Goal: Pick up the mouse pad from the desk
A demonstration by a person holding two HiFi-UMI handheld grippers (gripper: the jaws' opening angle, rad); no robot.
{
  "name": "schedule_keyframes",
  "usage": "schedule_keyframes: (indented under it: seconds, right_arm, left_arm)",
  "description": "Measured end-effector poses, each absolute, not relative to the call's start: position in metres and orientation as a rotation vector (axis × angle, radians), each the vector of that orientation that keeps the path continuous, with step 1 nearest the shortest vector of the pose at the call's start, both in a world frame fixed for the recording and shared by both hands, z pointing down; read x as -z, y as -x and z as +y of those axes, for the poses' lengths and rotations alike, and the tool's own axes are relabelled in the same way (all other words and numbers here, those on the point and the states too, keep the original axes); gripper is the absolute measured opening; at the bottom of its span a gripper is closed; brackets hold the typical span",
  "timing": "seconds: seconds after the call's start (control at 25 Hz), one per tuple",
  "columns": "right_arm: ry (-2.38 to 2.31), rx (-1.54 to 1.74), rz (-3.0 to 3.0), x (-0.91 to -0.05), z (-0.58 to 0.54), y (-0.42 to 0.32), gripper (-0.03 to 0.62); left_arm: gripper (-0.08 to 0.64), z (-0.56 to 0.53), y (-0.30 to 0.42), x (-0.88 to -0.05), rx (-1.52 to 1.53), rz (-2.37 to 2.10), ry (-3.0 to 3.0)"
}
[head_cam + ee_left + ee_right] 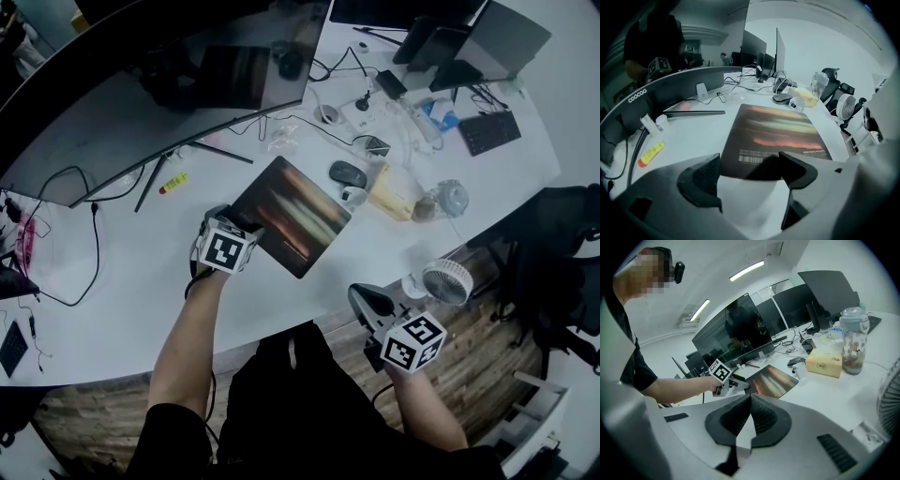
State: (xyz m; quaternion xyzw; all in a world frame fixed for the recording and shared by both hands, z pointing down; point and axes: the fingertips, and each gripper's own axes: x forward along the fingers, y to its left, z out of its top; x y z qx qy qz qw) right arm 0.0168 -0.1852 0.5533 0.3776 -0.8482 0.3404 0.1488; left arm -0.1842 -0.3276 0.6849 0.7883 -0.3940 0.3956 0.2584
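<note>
The mouse pad (292,214) is a dark rectangle with blurred orange and green streaks, lying flat on the white desk (122,272). My left gripper (242,223) stands open at the pad's near left edge. In the left gripper view the mouse pad (778,131) stretches away from the left gripper (750,171), its barcoded edge lying between the spread fingertips (705,171), and nothing is pinched. My right gripper (367,298) hovers off the desk's front edge, clear of the pad. In the right gripper view the right gripper (750,411) is shut with nothing in it, and the mouse pad (776,380) shows beyond.
A curved monitor (141,122) stands behind the pad on thin legs, with a yellow marker (173,183) by them. A mouse (348,173), tissue box (394,192) and bottle (450,199) sit right of the pad. A small fan (445,281) stands at the desk's front edge.
</note>
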Motion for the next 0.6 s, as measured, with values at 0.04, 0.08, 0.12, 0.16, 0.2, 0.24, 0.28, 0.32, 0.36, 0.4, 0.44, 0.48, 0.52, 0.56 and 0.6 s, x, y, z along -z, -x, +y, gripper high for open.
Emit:
schedule_keyframes:
  seconds: [0.04, 0.08, 0.12, 0.16, 0.2, 0.24, 0.28, 0.32, 0.36, 0.4, 0.44, 0.48, 0.52, 0.56, 0.6]
  right_arm:
    - [-1.087, -0.979, -2.44, -0.5534, -0.1852, -0.0176, 0.005]
    - [-1.088, -0.979, -2.442, -0.5535, -0.1852, -0.0183, 0.005]
    - [-1.088, -0.979, -2.444, -0.5535, -0.1849, -0.0189, 0.005]
    - [-1.089, -0.979, -2.446, -0.5532, -0.1846, -0.0193, 0.005]
    - [-1.089, -0.981, -2.446, -0.5527, -0.1842, -0.0194, 0.005]
    - [-1.088, -0.982, -2.447, -0.5519, -0.184, -0.0193, 0.005]
    - [-1.085, -0.981, -2.45, -0.5511, -0.1841, -0.019, 0.005]
    - [-1.082, -0.98, -2.453, -0.5502, -0.1845, -0.0186, 0.005]
    - [-1.078, -0.978, -2.456, -0.5493, -0.185, -0.0184, 0.005]
    - [-1.076, -0.976, -2.458, -0.5486, -0.1855, -0.0184, 0.005]
    - [-1.075, -0.974, -2.459, -0.5481, -0.1858, -0.0187, 0.005]
    - [-1.074, -0.972, -2.458, -0.5476, -0.1861, -0.0191, 0.005]
    - [-1.074, -0.971, -2.458, -0.5472, -0.1863, -0.0193, 0.005]
    - [-1.072, -0.97, -2.458, -0.5467, -0.1864, -0.0195, 0.005]
    - [-1.07, -0.969, -2.458, -0.5462, -0.1866, -0.0197, 0.005]
  left_arm:
    - [0.368, -0.3281, 0.1843, -0.685, -1.077, -1.057, -2.133]
    - [0.368, -0.3283, 0.1843, -0.6852, -1.082, -1.045, -2.129]
    - [0.368, -0.3282, 0.1844, -0.6854, -1.088, -1.033, -2.124]
    - [0.367, -0.3278, 0.1848, -0.6857, -1.095, -1.023, -2.12]
    - [0.367, -0.3272, 0.1853, -0.6858, -1.1, -1.016, -2.117]
    - [0.364, -0.3267, 0.1859, -0.6858, -1.106, -1.011, -2.116]
    - [0.36, -0.3263, 0.1864, -0.6856, -1.114, -1.009, -2.116]
    - [0.355, -0.3262, 0.1868, -0.6854, -1.124, -1.008, -2.117]
    - [0.351, -0.326, 0.1869, -0.6853, -1.136, -1.005, -2.117]
    - [0.341, -0.3258, 0.1866, -0.6852, -1.148, -1.001, -2.118]
    - [0.321, -0.326, 0.1867, -0.6849, -1.16, -0.995, -2.12]
    - [0.308, -0.3265, 0.1877, -0.6846, -1.169, -0.992, -2.121]
    - [0.308, -0.3273, 0.1896, -0.6844, -1.175, -0.989, -2.121]
    - [0.31, -0.3279, 0.1917, -0.6844, -1.178, -0.985, -2.12]
    - [0.311, -0.3285, 0.1933, -0.6844, -1.175, -0.979, -2.123]
